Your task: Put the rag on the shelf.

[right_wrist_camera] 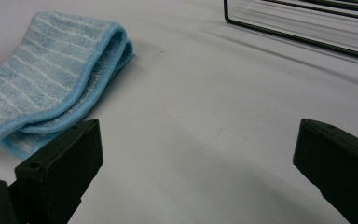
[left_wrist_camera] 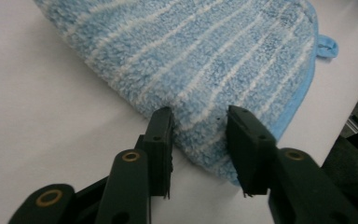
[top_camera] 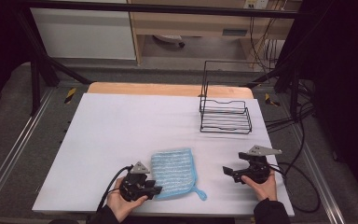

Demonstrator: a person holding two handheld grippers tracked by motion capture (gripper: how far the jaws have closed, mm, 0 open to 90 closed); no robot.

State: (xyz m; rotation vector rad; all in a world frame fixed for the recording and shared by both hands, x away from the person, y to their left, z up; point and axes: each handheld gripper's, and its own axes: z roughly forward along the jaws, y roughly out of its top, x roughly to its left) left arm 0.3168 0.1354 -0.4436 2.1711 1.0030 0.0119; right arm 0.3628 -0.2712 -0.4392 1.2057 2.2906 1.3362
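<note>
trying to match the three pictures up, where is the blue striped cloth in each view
High view: blue striped cloth at bottom centre, beside the left gripper.
Left gripper view: cloth across the top, its corner between the jaws.
Right gripper view: cloth upper left, folded.
Shared landmark: the white table.

Left gripper view: top edge is cutting off the far part of the blue cloth (left_wrist_camera: 205, 60); the cloth's lower layer is lying hidden under the fold. Whether the fingers (left_wrist_camera: 161, 140) are pressing the cloth edge cannot be told.

Right gripper view: left edge is cropping the cloth (right_wrist_camera: 46, 84); top edge is cropping the wire rack (right_wrist_camera: 303, 28), which is blurring. Fingers (right_wrist_camera: 60, 163) are running out of frame.
</note>
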